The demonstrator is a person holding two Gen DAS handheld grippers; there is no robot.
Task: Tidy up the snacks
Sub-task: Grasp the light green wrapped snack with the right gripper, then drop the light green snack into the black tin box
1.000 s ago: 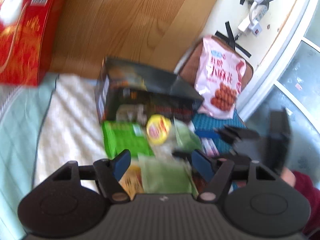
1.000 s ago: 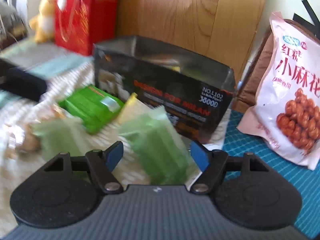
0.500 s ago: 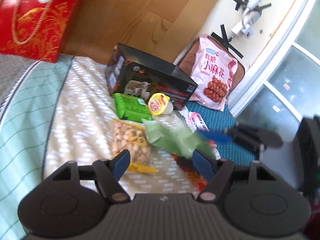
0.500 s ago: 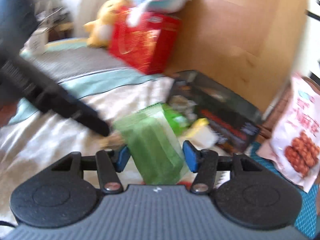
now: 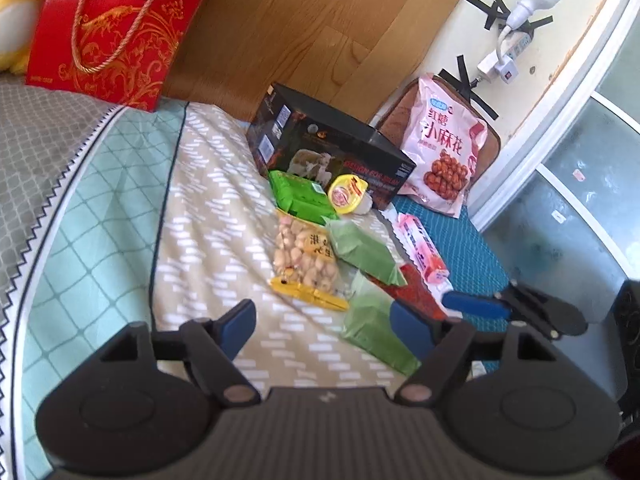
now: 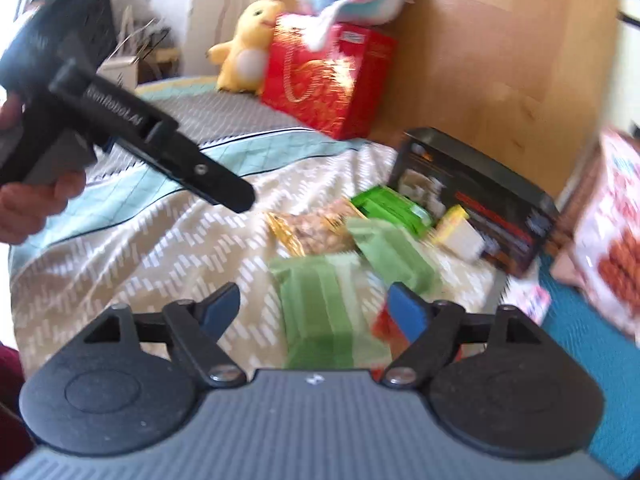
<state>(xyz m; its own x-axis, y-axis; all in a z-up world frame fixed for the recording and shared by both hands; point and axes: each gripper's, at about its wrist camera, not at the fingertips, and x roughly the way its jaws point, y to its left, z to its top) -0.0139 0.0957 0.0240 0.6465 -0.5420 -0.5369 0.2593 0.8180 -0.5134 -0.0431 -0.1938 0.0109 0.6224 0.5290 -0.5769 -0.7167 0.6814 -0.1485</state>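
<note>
I see my right gripper (image 6: 314, 310) with jaws spread wide, gripping nothing; a green packet (image 6: 326, 312) lies on the bed (image 6: 132, 248) between them, its long axis running straight ahead from the jaws toward the black box (image 6: 480, 200). My left gripper (image 5: 324, 326) is likewise released, empty, with a bag of nuts (image 5: 306, 256) ahead of it, lengthwise toward that box.

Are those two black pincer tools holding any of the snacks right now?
No. The left gripper is open over the bedspread; the right gripper is open too, its fingers apart from the green packet lying between them.
</note>
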